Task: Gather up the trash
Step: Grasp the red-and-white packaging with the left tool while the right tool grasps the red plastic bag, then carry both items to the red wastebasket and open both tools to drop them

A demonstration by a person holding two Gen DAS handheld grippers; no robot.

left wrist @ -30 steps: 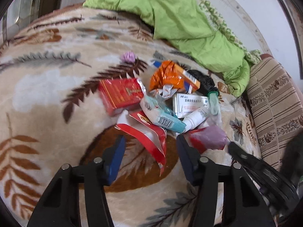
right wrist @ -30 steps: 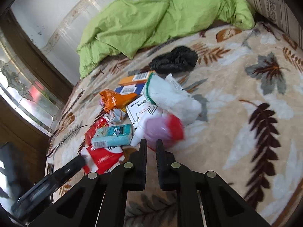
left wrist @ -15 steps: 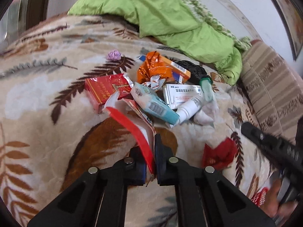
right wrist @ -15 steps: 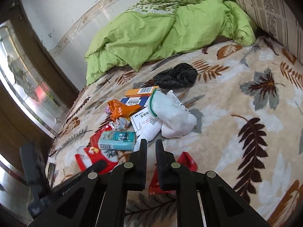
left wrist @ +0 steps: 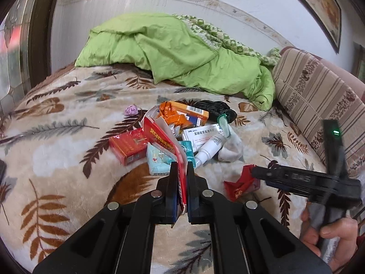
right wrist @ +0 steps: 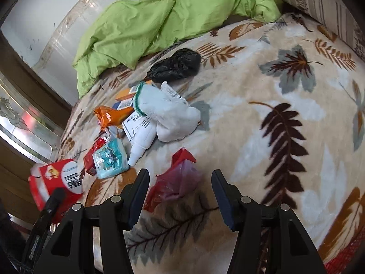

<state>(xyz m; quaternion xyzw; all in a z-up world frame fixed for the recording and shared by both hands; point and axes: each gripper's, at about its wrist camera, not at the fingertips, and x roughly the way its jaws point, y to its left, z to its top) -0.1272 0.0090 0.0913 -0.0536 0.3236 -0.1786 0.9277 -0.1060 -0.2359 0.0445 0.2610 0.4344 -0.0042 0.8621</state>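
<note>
Several pieces of litter lie heaped on a plush leaf-print blanket [left wrist: 68, 146] in the left wrist view: a stiff red carton [left wrist: 127, 145], a crinkled orange foil wrapper [left wrist: 173, 114], a white tube [left wrist: 208, 148] and a limp white glove [left wrist: 230, 146]. The left tongs [left wrist: 181, 171] are pinched tight on a glossy red-and-white wrapper [left wrist: 159, 137], held up above the heap.

From the right wrist view, the right tongs [right wrist: 180, 182] are opening, their jaws about half apart, with a crumpled red plastic bag [right wrist: 178, 178] lying on the blanket between them, pads clear of it. A soft teal tissue pack [right wrist: 110, 159] lies to its left.
</note>
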